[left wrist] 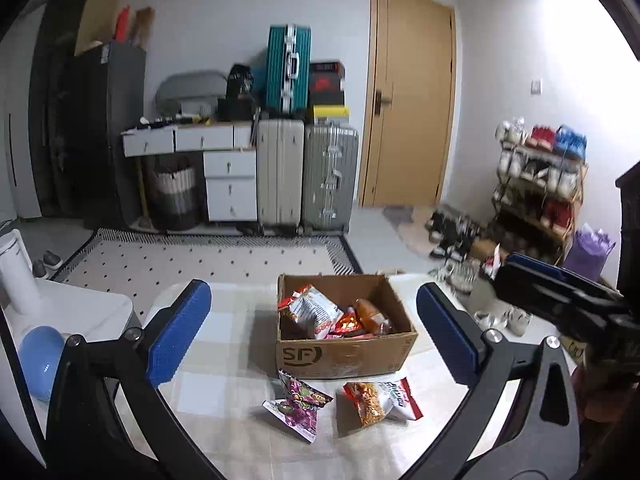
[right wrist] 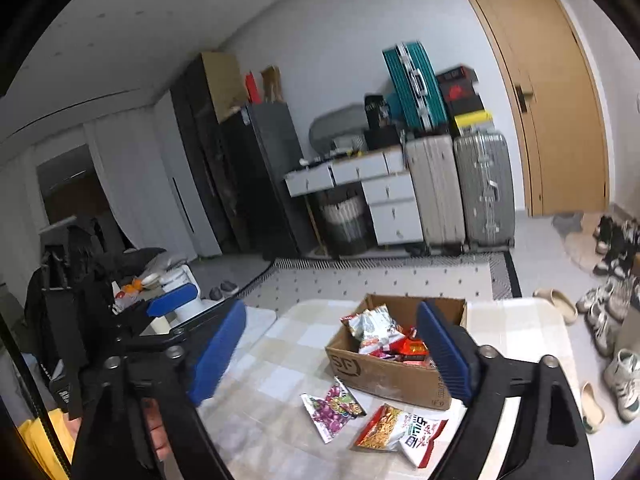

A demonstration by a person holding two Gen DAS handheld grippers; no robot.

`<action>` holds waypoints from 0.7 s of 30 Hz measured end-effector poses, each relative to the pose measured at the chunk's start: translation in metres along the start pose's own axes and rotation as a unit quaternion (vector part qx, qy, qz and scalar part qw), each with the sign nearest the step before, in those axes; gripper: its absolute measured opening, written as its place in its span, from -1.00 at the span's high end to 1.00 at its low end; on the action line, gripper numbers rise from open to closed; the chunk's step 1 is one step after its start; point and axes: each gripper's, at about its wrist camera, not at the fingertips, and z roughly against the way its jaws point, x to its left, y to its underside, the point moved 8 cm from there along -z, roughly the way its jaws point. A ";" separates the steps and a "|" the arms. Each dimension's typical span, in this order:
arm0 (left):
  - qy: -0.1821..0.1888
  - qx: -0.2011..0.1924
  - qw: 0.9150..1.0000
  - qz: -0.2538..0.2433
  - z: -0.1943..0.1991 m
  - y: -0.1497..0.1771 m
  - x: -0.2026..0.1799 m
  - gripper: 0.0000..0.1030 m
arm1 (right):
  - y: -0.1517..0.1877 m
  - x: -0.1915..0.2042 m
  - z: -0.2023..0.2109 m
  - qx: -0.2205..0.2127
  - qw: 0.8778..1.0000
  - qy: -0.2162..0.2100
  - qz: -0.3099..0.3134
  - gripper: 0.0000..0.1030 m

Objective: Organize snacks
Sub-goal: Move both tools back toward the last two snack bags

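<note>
cardboard box [left wrist: 344, 354], open-topped, printed "sf", standing on a checked tablecloth [left wrist: 224, 360]; taken as the landmark. contents: several snack packets heaped inside, among them a white-and-red bag [left wrist: 310, 310] leaning on the left wall and an orange-brown packet [left wrist: 370, 312] toward the right. just in front of the box, on the cloth: one purple packet [left wrist: 298, 404], touching or nearly touching the box's front wall, and beside it one noodle-snack packet [left wrist: 378, 400], red and white. left gripper [left wrist: 314, 332]: fingers spread wide, holding nothing, raised above the cloth on the near side of the box. right gripper [right wrist: 330, 354]: likewise spread and empty, nearer the box's right corner. risks, as judged: both loose packets lie flat, so a pinch from above may slide off the slick film or catch the cloth and drag it, shifting the box; crushing the contents is likely if squeezed hard; the heap inside could let a dropped packet slip out over the low wall; two grippers reaching together could collide.
</note>
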 end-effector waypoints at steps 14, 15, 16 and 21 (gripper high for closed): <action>-0.073 -0.019 0.997 0.025 0.084 0.097 0.063 -1.00 | 0.095 0.036 0.081 -0.088 0.995 0.031 0.038 -0.95; -0.075 -0.016 0.997 0.027 0.083 0.108 0.065 -1.00 | 0.103 0.034 0.079 -0.084 0.995 0.034 0.039 -0.95; -0.075 -0.011 0.997 0.028 0.083 0.119 0.067 -0.99 | 0.116 0.031 0.075 -0.074 0.996 0.042 0.040 -0.95; -0.073 0.002 0.997 0.028 0.065 0.167 0.061 -1.00 | 0.170 0.018 0.059 -0.027 0.997 0.064 0.028 -0.95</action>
